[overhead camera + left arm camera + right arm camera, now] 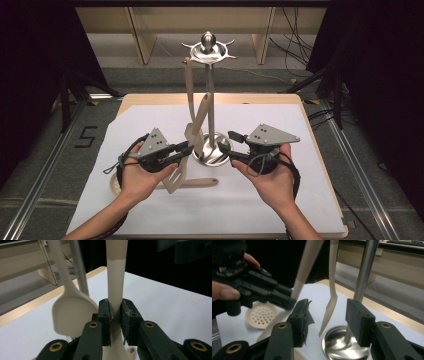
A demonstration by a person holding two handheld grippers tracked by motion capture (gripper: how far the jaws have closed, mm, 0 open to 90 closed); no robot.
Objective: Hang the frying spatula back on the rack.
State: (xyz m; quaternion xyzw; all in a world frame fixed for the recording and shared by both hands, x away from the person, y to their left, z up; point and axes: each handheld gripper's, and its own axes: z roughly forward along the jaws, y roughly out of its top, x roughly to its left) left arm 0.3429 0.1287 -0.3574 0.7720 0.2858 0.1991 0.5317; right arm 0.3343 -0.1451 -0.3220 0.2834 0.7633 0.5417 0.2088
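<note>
On the table (pixel 310 200), left tool (pixel 115 315) clamps the spatula handle (pixel 116 277).

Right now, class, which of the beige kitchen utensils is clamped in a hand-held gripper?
The beige slotted turner with the tan handle, gripped by the left hand-held gripper. The beige spatula hangs free on the steel stand; the perforated skimmer lies flat.

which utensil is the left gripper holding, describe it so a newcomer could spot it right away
Start at the tall shiny metal utensil stand in the middle of the white-covered table. Just left of its round base, the left gripper is clamped on the neck of a beige plastic slotted turner whose handle leans up against the pole. Unlike the beige spatula hanging from the top hooks, it stands tilted in the jaws.
</note>
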